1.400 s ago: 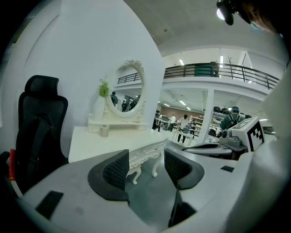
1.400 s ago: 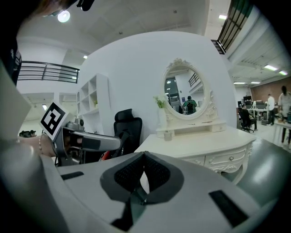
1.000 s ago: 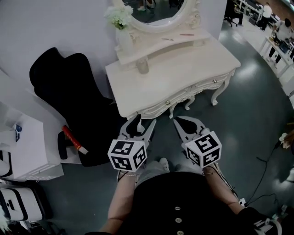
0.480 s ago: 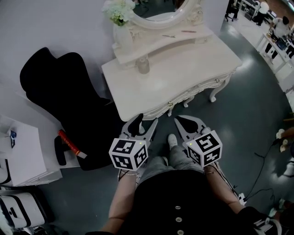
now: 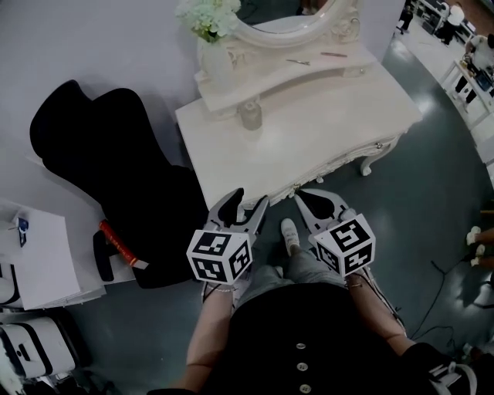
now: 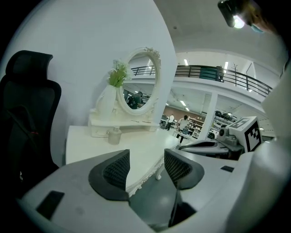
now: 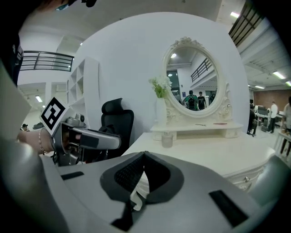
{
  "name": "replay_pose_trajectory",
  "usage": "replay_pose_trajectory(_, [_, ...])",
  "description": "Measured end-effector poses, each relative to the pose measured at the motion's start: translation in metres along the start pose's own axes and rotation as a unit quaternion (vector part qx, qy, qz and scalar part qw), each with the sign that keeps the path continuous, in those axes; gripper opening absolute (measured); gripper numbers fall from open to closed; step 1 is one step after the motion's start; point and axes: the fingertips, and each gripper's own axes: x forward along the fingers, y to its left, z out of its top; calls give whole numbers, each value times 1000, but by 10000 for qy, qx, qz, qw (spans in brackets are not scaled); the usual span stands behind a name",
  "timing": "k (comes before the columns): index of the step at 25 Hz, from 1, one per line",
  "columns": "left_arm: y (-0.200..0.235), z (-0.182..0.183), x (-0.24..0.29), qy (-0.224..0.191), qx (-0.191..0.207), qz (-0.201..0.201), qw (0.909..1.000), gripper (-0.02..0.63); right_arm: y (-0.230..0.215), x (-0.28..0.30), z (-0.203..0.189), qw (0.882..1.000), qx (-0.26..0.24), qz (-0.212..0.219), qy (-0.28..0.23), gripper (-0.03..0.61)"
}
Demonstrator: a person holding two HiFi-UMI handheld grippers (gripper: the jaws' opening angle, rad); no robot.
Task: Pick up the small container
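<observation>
The small container (image 5: 249, 114), a pale jar with a lid, stands on the white dressing table (image 5: 324, 131), just in front of the raised mirror shelf. It also shows far off in the left gripper view (image 6: 114, 135) and the right gripper view (image 7: 167, 139). My left gripper (image 5: 245, 204) hovers before the table's front edge, open with nothing between its pads (image 6: 116, 170). Beside it my right gripper (image 5: 305, 199) is shut and empty, its fingertips (image 7: 136, 170) meeting. Both point at the table, well short of the jar.
A black office chair (image 5: 100, 154) stands left of the table, a red object (image 5: 116, 241) lying by it. A vase of flowers (image 5: 212, 23) and an oval mirror (image 5: 309, 19) stand on the shelf. A white cabinet (image 5: 38, 262) is at far left.
Both grippers have moved forward toward the table's front edge, and the table now lies closer beneath me. Neither gripper's jaws have changed.
</observation>
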Motion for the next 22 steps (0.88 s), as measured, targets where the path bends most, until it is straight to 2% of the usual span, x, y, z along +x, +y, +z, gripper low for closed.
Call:
replay_pose_trajectory(7, [21,32,46,-44,39,140,9999,224,-38,42,28,9996,-39,265,-40,2])
replay_pose_trajectory(16, [50,78,104,-199,76,601,9980,224,-93,90,69,9971,-279,695,-156,2])
replay_pose_trajectory(22, [61,95,143,-264,23,821,9963,224,-125,114,83,9944,-411,957,-163,2])
